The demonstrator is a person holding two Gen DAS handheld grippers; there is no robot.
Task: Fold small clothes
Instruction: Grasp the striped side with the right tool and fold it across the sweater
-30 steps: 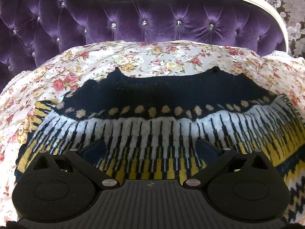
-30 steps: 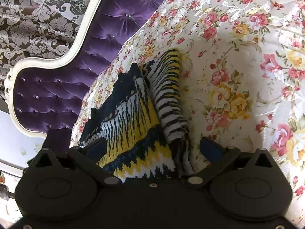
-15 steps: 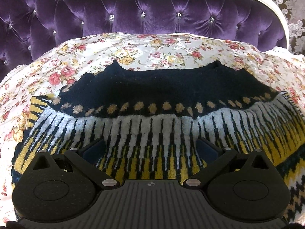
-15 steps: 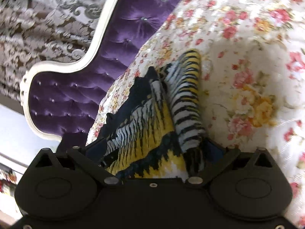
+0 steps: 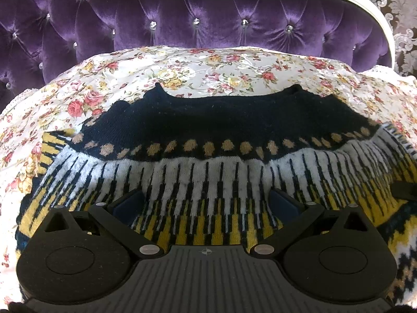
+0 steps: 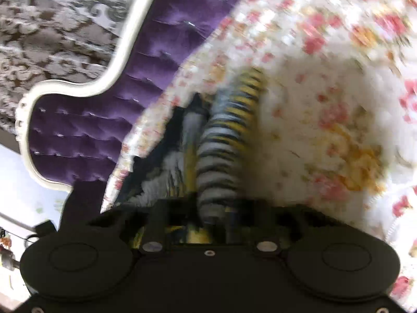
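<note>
I am closing my right gripper (image 6: 208,208) on the striped sleeve (image 6: 224,140) of the sweater (image 5: 208,156), and the roll of knit is lying right between its jaws. The right view is blurred, so I cannot tell whether the pads are pressing on the wool yet or only drawing in around it. My left gripper (image 5: 208,203) is hovering with its jaws wide apart over the yellow and white band of the body, holding nothing; the blue pads (image 5: 129,203) are standing clear on either side of the pattern.

The sweater is lying spread on the floral cover (image 5: 182,67), its dark neck edge toward the purple headboard (image 5: 208,18), the sleeve bunched along its right side.

To do this step well, I am judging that I need a bite on the whole thickness of the sleeve, not just its top layer, or the knit will stretch and slide out as I lift. I am aiming to carry it across the body in a low arc, keeping the fold line straight along the side seam. The left gripper could be pressing the body down meanwhile, so that the sweater is not dragging over the slippery cover with the sleeve.
</note>
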